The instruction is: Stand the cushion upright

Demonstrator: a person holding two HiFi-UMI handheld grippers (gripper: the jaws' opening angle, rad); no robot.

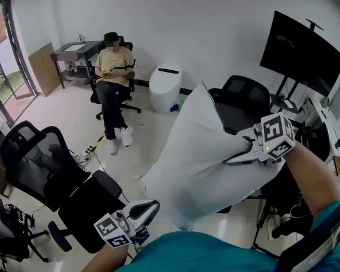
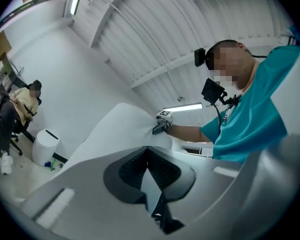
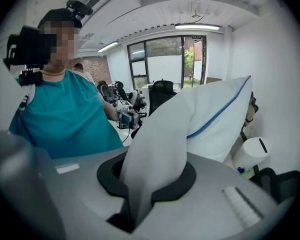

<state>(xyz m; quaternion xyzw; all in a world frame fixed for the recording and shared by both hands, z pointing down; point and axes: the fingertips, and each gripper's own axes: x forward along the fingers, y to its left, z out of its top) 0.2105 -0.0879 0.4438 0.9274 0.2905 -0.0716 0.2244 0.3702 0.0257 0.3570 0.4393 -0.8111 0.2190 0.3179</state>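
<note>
Pale floor spreads across this office, with a dark screen on the far right and a person seated in a chair at the back wall. Nearer, a black mesh office chair stands at the left and another chair shows behind the work.

Between them the white cushion hangs in the air, resting on nothing, tilted with one corner pointing up toward the back wall. Blue piping runs along one of its seams.

The right gripper has its jaws clenched on a thick bunch of cover at the cushion's upper right side. The left gripper sits low and close to the person's body, its jaws pinched on a thin fold of the same fabric at the bottom edge.

As I read it, the cushion is lifted but not yet set down. Where it is meant to stand I cannot tell. To do this well, I would keep both grips tight and swing the low edge under the high one until the cushion hangs straight. Then I would lower that edge flat onto a seat with something behind it. The thin left pinch looks the likelier to slip, so no jerking. Free the bottom grip first and the top one only once the cushion leans steady.
</note>
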